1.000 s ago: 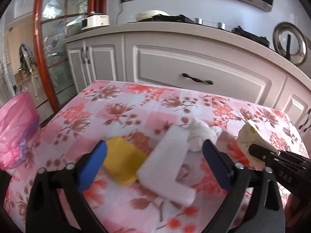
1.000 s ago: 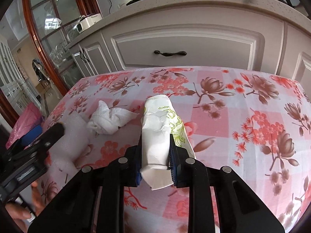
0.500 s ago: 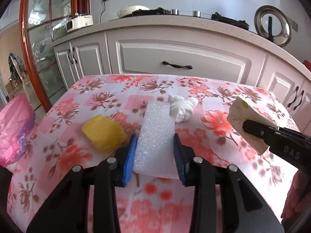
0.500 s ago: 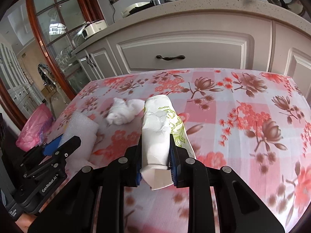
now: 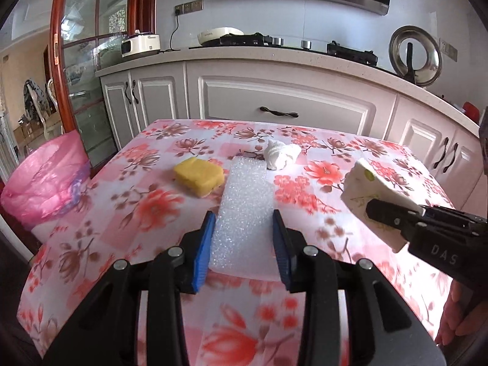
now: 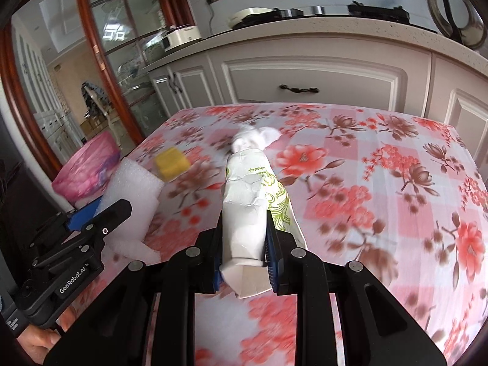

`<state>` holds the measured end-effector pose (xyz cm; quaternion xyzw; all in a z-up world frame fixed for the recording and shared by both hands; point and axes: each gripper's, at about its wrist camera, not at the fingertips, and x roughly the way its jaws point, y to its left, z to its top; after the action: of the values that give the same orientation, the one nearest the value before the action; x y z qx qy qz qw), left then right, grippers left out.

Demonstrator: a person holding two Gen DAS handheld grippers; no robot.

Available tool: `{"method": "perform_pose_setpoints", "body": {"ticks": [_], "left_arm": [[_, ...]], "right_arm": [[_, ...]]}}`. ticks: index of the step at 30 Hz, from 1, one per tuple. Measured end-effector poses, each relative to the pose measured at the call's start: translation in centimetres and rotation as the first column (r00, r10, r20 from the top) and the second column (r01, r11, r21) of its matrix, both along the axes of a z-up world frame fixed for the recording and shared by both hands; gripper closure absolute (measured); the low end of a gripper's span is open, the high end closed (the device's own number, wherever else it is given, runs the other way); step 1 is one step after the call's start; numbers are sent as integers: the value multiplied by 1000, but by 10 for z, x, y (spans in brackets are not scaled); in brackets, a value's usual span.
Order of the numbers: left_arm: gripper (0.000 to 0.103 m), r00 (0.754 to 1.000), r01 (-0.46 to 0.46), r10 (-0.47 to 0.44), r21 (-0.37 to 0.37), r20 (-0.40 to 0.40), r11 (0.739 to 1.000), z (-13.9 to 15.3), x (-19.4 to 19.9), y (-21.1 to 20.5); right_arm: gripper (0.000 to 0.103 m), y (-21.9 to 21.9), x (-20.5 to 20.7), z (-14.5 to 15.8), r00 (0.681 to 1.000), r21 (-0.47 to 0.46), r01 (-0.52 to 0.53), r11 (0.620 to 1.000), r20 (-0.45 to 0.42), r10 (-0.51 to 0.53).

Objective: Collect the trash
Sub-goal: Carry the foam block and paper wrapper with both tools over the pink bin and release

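Left wrist view: the left gripper [image 5: 244, 238] is clamped on a white foam sheet [image 5: 244, 210], its blue pads [image 5: 202, 247] pressing the sheet's two long sides while the sheet's far end reaches out over a table [image 5: 91, 213] covered in a pink flowered cloth. A yellow sponge [image 5: 198, 177] lies on the cloth just beside the foam's far left corner, toward the table's left edge, and a crumpled white tissue [image 5: 279, 154] sits just past the foam's far end, nearer the table's back edge. Off the table's left edge stands a bin lined with a pink bag [image 5: 42, 180]. At the right of this view the right gripper [image 5: 393, 213] comes in over the table's right side, clamped together on a crushed white paper cup [image 5: 363, 183] with green print.

Right wrist view: the paper cup [image 6: 247, 207] stands squeezed between the right gripper's [image 6: 244, 253] blue pads, its far end pointing at the blurred tissue [image 6: 253, 140] near the middle of the cloth. The sponge [image 6: 170, 164] lies to the left of the cup, toward the left edge. The left gripper [image 6: 100, 213] shows at lower left with the foam sheet [image 6: 131, 195] in its grip, and a person's hand [image 6: 36, 344] is partly visible beneath it. The pink bag [image 6: 88, 167] sits beyond the left edge. White cabinets [image 6: 317, 76] and a counter [image 6: 335, 27] run behind the table's back edge.
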<state>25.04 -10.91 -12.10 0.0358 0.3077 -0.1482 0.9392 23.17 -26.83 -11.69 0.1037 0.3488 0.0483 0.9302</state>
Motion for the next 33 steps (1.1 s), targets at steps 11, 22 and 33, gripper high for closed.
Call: {"method": "perform_pose_setpoints", "body": {"ticks": [11, 22, 33], "left_arm": [[67, 999, -37, 38, -25, 27, 999, 15, -41, 58], [67, 976, -179, 183, -45, 115, 983, 28, -57, 130], [67, 925, -349, 353, -53, 142, 935, 30, -34, 211]], "right_arm": [[81, 55, -26, 22, 991, -63, -114, 991, 60, 118], [81, 139, -20, 37, 931, -102, -332, 938, 123, 343], [81, 213, 46, 44, 871, -82, -469, 879, 123, 476]]}}
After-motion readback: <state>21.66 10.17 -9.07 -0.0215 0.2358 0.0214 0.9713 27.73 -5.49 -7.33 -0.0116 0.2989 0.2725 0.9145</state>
